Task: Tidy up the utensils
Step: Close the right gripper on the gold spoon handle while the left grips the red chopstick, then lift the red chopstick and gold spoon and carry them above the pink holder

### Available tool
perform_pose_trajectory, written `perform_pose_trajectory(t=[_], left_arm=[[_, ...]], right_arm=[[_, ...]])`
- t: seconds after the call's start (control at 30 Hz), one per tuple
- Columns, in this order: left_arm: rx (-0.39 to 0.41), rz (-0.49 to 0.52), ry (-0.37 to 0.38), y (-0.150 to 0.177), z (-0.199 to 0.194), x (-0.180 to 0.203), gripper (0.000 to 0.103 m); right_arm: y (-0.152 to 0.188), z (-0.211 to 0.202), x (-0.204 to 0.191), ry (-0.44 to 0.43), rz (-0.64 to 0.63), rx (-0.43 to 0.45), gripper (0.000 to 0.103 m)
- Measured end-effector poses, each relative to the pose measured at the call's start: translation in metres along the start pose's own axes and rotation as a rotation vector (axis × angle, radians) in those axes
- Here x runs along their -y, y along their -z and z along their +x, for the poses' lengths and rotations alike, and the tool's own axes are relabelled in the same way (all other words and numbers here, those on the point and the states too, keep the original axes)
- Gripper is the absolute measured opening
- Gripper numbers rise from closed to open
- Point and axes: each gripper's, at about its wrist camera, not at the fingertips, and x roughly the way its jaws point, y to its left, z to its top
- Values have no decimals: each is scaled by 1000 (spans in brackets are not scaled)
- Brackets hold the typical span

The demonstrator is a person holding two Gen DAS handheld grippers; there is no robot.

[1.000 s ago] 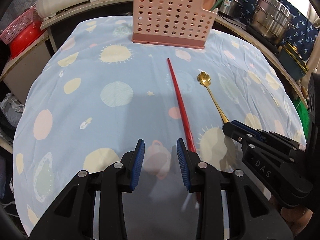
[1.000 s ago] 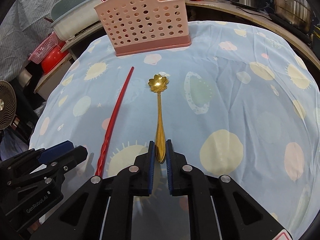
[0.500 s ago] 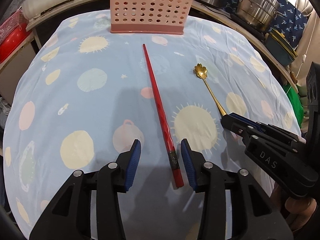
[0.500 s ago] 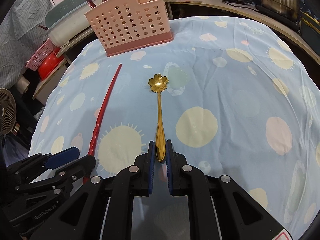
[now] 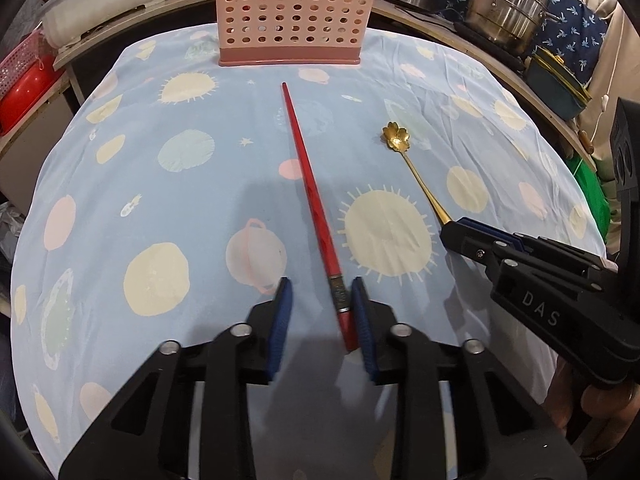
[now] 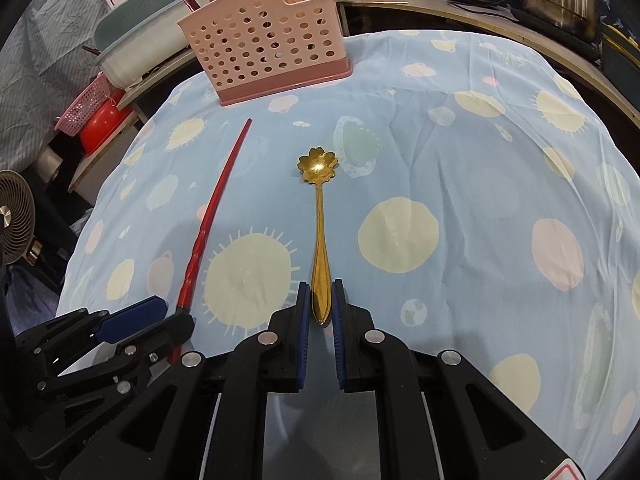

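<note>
A red chopstick (image 5: pixel 310 196) lies on the blue patterned cloth, its thick end between the open fingers of my left gripper (image 5: pixel 320 300), close to the right pad. It also shows in the right wrist view (image 6: pixel 212 208). A gold flower-bowl spoon (image 6: pixel 319 216) lies to its right, also seen in the left wrist view (image 5: pixel 412 168). My right gripper (image 6: pixel 320 304) is shut on the spoon's handle end. A pink perforated utensil holder (image 5: pixel 290 12) stands at the table's far edge, seen too in the right wrist view (image 6: pixel 266 48).
Steel pots (image 5: pixel 508 0) sit on the counter at the back right. A white tub (image 6: pixel 136 52) and a red bowl in a pink basket (image 6: pixel 100 116) are at the left. A fan (image 6: pixel 16 220) stands beyond the left edge.
My left gripper has pulled back and shifted so the chopstick's thick end now lies between its fingers. My right gripper keeps its hold on the spoon handle and has drawn back slightly.
</note>
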Motion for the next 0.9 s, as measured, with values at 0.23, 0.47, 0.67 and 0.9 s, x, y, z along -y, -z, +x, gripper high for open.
perform_pose_trajectory(t=[0.23,0.47,0.67,0.9], left_arm=[[2,7,13,1,-2,2,7],[48,-24,-6,-8,-19,-8,7],[94,-55,-28,-20,-35,-18,7],[136,-90,-35,-34,-51,-29,7]], right_arm=[[2,-4,-3,-9,-2,-1,10],[0,-15,-5,-20,6,20,10],[-8,-29,-4,-38,20,54,9],[-18,-43,-1,-61,41,93,2]])
